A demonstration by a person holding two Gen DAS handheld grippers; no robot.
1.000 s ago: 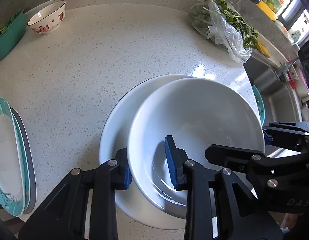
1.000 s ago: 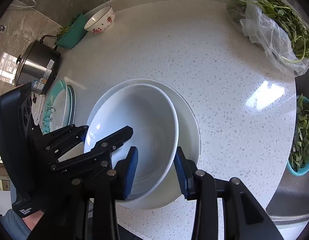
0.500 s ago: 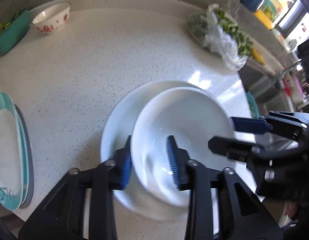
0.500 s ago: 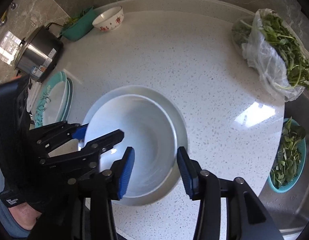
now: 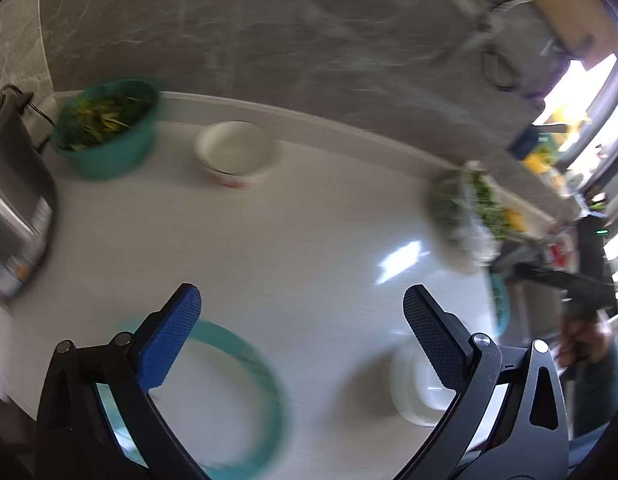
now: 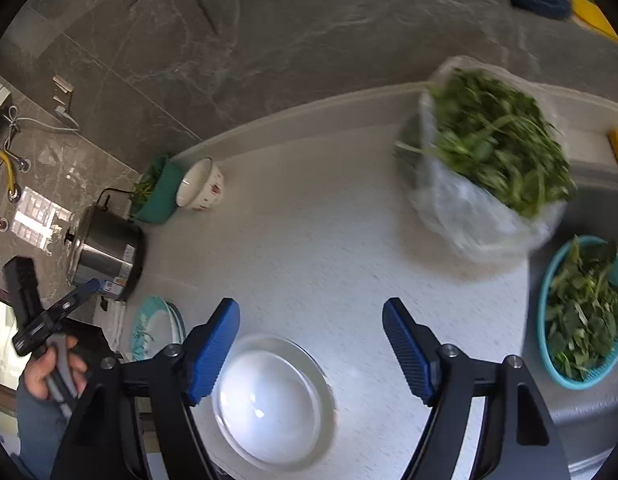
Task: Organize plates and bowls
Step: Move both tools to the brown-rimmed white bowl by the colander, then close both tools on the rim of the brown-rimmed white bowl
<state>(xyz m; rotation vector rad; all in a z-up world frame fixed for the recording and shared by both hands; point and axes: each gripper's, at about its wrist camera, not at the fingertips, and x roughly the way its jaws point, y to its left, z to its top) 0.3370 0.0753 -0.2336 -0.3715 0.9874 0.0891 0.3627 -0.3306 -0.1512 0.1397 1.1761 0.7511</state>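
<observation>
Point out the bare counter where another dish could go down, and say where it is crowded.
Widest bare patch: mid-counter, between the white bowl on its plate, the patterned bowl and the bagged greens. Crowded: the left side, where the teal plates, steel pot and green basin cluster.

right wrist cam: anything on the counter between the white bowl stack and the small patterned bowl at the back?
Nothing: in the right wrist view, bare speckled counter runs from the white bowl stack to the patterned bowl.
</observation>
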